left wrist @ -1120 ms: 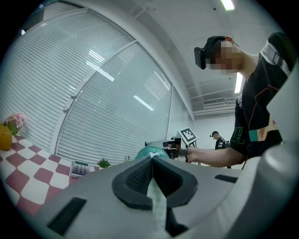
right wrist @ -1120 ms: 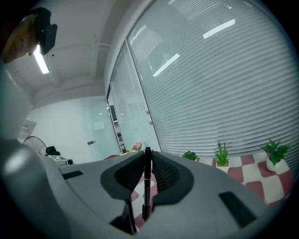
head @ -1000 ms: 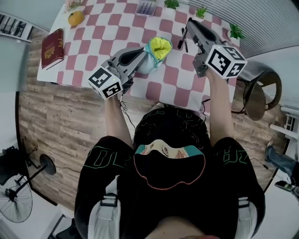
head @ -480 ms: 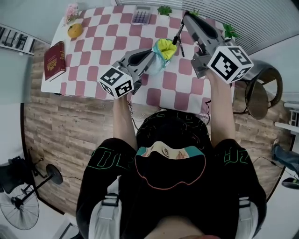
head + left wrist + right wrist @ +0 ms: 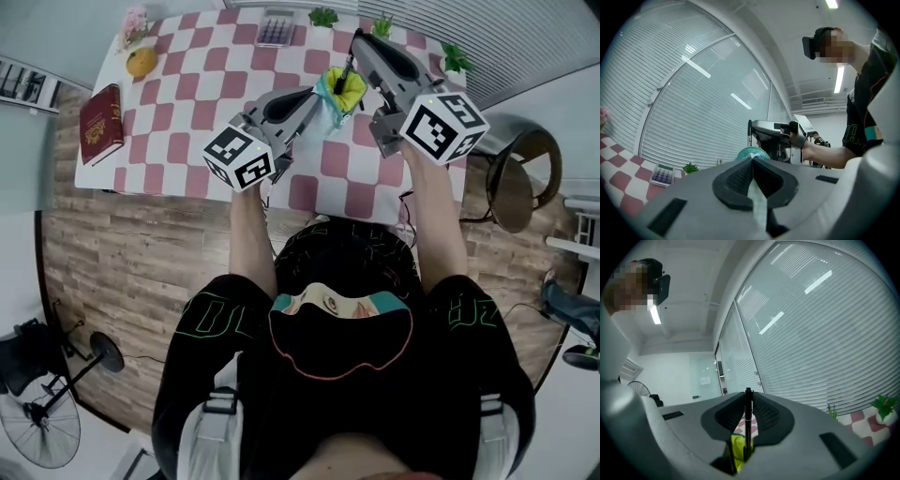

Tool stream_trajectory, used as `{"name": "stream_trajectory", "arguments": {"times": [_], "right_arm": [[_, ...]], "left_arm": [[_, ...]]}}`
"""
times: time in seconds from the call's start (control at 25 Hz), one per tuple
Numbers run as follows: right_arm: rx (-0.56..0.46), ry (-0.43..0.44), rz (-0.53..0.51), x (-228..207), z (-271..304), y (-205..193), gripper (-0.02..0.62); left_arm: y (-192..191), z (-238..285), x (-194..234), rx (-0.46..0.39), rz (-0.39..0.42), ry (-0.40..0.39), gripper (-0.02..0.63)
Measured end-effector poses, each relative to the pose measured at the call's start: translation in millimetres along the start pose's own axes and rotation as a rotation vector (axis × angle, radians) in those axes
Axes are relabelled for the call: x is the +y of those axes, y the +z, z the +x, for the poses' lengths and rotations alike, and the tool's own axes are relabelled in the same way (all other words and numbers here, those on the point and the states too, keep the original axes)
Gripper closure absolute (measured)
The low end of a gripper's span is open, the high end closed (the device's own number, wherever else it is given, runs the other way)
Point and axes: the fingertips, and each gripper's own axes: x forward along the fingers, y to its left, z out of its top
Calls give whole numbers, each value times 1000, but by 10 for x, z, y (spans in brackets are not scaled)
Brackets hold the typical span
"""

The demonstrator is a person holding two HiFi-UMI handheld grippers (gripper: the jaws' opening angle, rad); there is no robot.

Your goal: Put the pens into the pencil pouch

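A teal pencil pouch (image 5: 336, 92) with yellow lining hangs above the checkered table (image 5: 202, 75), mouth upward. My left gripper (image 5: 317, 103) is shut on its fabric edge; in the left gripper view the teal cloth (image 5: 758, 206) runs between the closed jaws. My right gripper (image 5: 356, 52) is shut on a black pen (image 5: 346, 75), held upright with its lower end in the pouch mouth. In the right gripper view the pen (image 5: 748, 423) stands between the jaws over the yellow lining (image 5: 735, 452). The left gripper view shows the right gripper (image 5: 774, 133) just beyond the pouch rim (image 5: 749, 152).
On the table lie a red book (image 5: 98, 122), an orange (image 5: 142, 62), a calculator (image 5: 276, 28), pink flowers (image 5: 134, 21) and small green plants (image 5: 323, 17) along the far edge. A chair (image 5: 525, 183) stands to the right and a fan (image 5: 37, 431) on the floor at lower left.
Both grippers moved farther from the person and closer together. The pouch was carried rightward, and the pen went from above the table to the pouch mouth.
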Motion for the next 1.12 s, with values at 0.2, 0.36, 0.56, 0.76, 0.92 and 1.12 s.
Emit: {"name": "stream_trajectory", "arguments": {"times": [0.2,0.36,0.56,0.76,0.92,1.12], "right_arm": [[-28,-14,15,-97,-65,-164,535],[27,-20,2,-144,-123,-375,535],[129,-29,-58,-172,-225,-632,535],[192,-9,-168,-122,-266,-780,535],[171,-15,-189,-117,-299,-739,528],[155,-33,-175,-184,-370,-685,528]], "left_arm": [[7,36,27,-12,-9,3,606],[8,69,31,-15,-5,14,606],[-20,126,32,-7,-2,17,606],[-41,166,8,-10,-3,10,606],[-49,193,-10,-5,2,6,606],[-47,219,-23,-8,1,2,606]]}}
